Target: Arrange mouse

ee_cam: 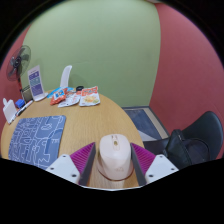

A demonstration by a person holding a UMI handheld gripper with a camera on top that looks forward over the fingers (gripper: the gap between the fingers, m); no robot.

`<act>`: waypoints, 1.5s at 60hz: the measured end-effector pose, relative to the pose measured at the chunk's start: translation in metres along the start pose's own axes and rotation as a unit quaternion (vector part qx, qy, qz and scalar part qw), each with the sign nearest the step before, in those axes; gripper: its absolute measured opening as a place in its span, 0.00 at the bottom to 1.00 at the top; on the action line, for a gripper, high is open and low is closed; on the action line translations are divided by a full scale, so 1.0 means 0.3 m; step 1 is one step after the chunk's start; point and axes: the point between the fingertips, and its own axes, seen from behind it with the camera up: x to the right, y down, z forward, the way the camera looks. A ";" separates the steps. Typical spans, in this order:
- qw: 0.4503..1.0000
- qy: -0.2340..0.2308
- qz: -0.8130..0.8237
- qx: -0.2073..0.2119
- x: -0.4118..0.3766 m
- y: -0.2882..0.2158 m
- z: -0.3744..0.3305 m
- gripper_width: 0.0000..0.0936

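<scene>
A beige computer mouse [113,157] sits between my gripper's [113,168] two fingers, its scroll wheel pointing away from me. The magenta pads [142,160] press against both of its sides, so the fingers are shut on it. It is held just above or at the near edge of a round wooden table [80,115]. A grey-blue patterned mouse mat [38,138] lies on the table to the left of the mouse.
At the table's far side are a small fan [16,66], a white standing card [36,82], a white upright object [66,77] and orange-and-white packets [82,98]. A black chair [196,143] stands to the right. A grey floor mat [145,122] lies beyond the table.
</scene>
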 end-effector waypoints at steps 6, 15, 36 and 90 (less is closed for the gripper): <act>1.000 -0.012 -0.019 0.004 -0.019 -0.009 0.010 0.56; 1.000 -0.008 -0.028 -0.003 -0.023 -0.008 0.001 0.45; 0.992 0.036 0.008 0.123 -0.086 -0.527 -0.348 0.41; 0.996 -0.057 -0.061 0.013 -0.933 -0.114 -0.403 0.90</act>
